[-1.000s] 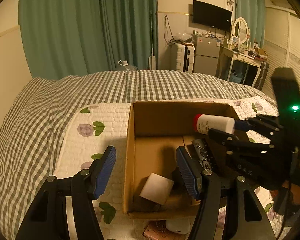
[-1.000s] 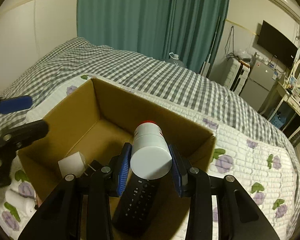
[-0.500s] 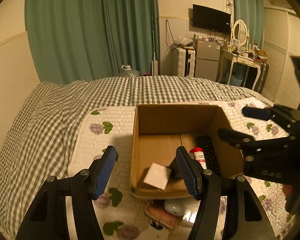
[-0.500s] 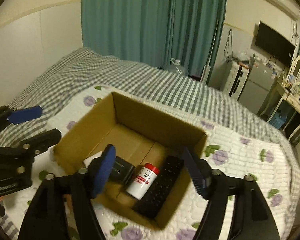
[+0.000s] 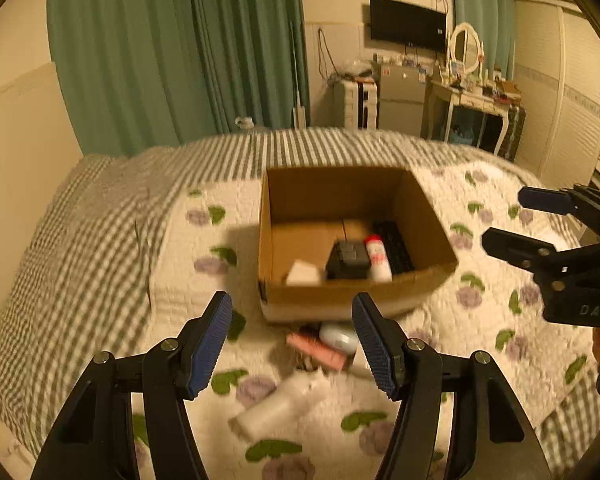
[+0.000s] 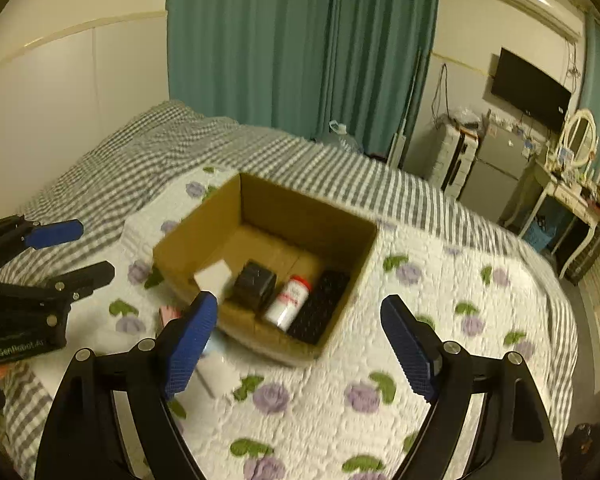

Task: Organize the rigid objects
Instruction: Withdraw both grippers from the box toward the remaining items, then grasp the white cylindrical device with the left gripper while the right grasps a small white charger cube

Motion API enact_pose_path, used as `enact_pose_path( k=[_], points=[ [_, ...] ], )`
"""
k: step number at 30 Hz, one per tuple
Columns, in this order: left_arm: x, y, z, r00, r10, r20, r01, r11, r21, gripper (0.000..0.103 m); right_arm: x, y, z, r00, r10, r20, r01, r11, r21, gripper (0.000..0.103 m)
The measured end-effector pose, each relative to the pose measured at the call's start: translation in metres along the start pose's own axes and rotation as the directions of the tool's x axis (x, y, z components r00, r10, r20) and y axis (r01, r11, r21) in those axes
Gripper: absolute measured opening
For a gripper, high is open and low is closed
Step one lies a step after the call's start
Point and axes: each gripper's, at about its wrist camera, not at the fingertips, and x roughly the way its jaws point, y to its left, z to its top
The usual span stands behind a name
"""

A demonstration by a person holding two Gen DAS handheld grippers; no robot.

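Blurred by motion: pink flat item (image 5: 318, 350) and pale rounded piece (image 5: 339, 337), half hidden below cardboard box (image 5: 440, 236) at 6 o'clock. Inside, smooth white bottle (image 6: 288, 303), red-capped. Left gripper (image 5: 292, 344) and right gripper (image 6: 298, 346) spread wide, empty.

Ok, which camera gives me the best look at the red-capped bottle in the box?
The right wrist view: the red-capped bottle lies in full length between the black block and the remote, nothing covering it. The left wrist view also shows it, but smaller and blurrier.
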Motion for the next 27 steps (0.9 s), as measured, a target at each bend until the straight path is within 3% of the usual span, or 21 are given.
enact_pose_path(
  k=[6, 10, 15, 23, 27],
  points=[
    [0.039, -0.002, -0.035, 0.994, 0.007, -0.113, -0.006, 1.000, 0.014, 0.065, 0.024, -0.005, -0.049, 0.996, 0.024, -0.085, -0.019, 0.998, 0.061, 0.084],
    [0.068, -0.005, -0.057, 0.979, 0.023, -0.204, -0.012, 0.998, 0.055, 0.065, 0.045, -0.005, -0.070, 0.990, 0.051, -0.135, -0.039, 0.995, 0.087, 0.084],
    [0.096, -0.001, -0.074, 0.954, -0.008, -0.301, 0.024, 0.999, 0.048, 0.065, 0.072, -0.002, -0.084, 0.982, 0.089, -0.168, -0.073, 0.992, 0.099, 0.084],
    [0.116, -0.009, -0.083, 0.923, -0.031, -0.384, 0.063, 0.995, 0.072, 0.065, 0.105, 0.004, -0.097, 0.970, 0.131, -0.207, -0.110, 0.988, 0.110, 0.084],
    [0.118, -0.014, -0.084, 0.922, -0.010, -0.388, 0.049, 0.995, 0.091, 0.063, 0.109, 0.003, -0.102, 0.966, 0.134, -0.220, -0.108, 0.986, 0.124, 0.084]
  ],
)
